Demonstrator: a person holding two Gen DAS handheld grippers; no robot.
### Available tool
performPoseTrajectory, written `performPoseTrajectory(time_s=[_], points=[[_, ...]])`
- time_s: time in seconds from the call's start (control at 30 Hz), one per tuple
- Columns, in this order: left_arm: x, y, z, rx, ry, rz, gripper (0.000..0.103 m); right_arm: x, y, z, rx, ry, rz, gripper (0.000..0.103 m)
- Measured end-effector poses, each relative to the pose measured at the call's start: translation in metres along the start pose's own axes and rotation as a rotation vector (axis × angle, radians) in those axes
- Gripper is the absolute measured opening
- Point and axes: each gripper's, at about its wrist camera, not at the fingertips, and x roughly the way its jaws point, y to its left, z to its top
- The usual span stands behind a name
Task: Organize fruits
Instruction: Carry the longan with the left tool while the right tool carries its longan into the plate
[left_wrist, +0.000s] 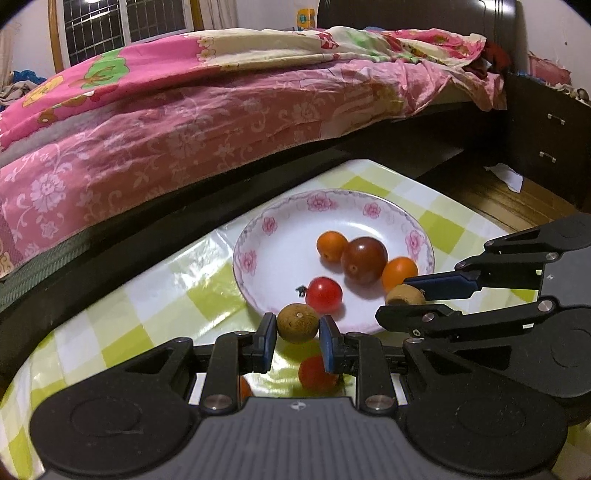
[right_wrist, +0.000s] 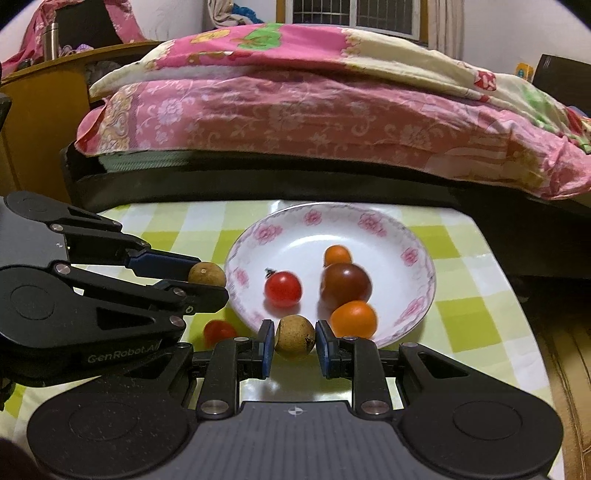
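My left gripper (left_wrist: 297, 325) is shut on a brown longan (left_wrist: 297, 314), held just above the near rim of a white flowered plate (left_wrist: 255, 240). My right gripper (right_wrist: 295, 335) is shut on a second longan (right_wrist: 295, 341) at the plate's (right_wrist: 421, 258) near edge. Each gripper shows in the other's view: the right gripper (left_wrist: 397, 298) comes in from the right, the left gripper (right_wrist: 210, 279) from the left. On the plate lie a red tomato (right_wrist: 283, 289), a dark tomato (right_wrist: 345, 286) and two orange tomatoes (right_wrist: 353, 319). Another red tomato (right_wrist: 219, 332) lies on the cloth beside the plate.
The plate stands on a table with a green and white checked cloth (left_wrist: 147, 295). A bed with a pink flowered cover (left_wrist: 184, 122) runs along the far side. A dark drawer cabinet (left_wrist: 546, 140) and wooden floor (left_wrist: 517, 199) lie to the right.
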Motion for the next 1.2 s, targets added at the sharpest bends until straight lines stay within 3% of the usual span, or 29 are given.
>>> performPoseTrajectory(time_s=[1.2], points=[[0.048, 0.008, 0.016, -0.013, -0.025, 0.027, 0.033, 0.042, -0.011, 0.005, -0.038, -0.007, -0.045, 0.02]])
